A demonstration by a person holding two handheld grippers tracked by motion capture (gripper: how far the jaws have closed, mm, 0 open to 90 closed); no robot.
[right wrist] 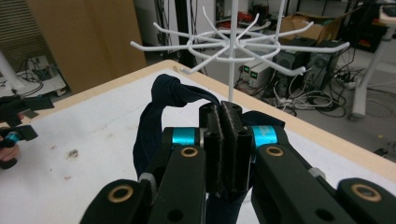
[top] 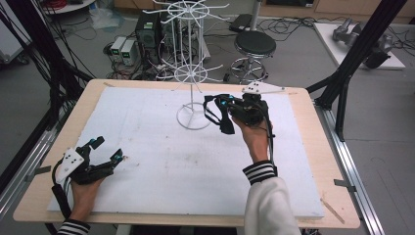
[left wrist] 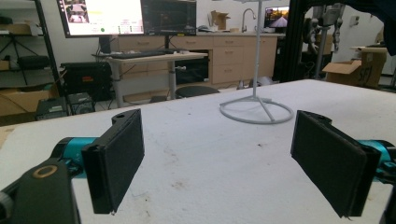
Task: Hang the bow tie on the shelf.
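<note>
High view. Your right gripper [top: 230,108], right of frame centre, is clamped on a dark strap [top: 215,113] that hangs in loops off its left side, just beside the ring base of the white wire rack [top: 192,63]. Your left gripper [top: 108,150] rests at the lower left on the white mat [top: 161,161], jaws apart and holding nothing. The hanging loops sit low against the rack's base and lower prongs; if you swing the strap sideways it could snag a prong and tip the light rack.

Left gripper view. The two black pads [left wrist: 117,156] stand wide apart at the bottom corners, with bare mat between them. The rack's ring base [left wrist: 256,110] lies in the upper centre right, well apart. This hand is too far off to steady the rack should it rock.

Right gripper view. The jaws are pressed together at lower centre on a thin fold of the dark strap [right wrist: 161,100], which bulges up and to the left. The prong ring [right wrist: 233,44] spreads across the upper frame. With so little fabric pinched, you risk the strap slipping out when a prong drags on it; a loop may also catch two prongs at once.
</note>
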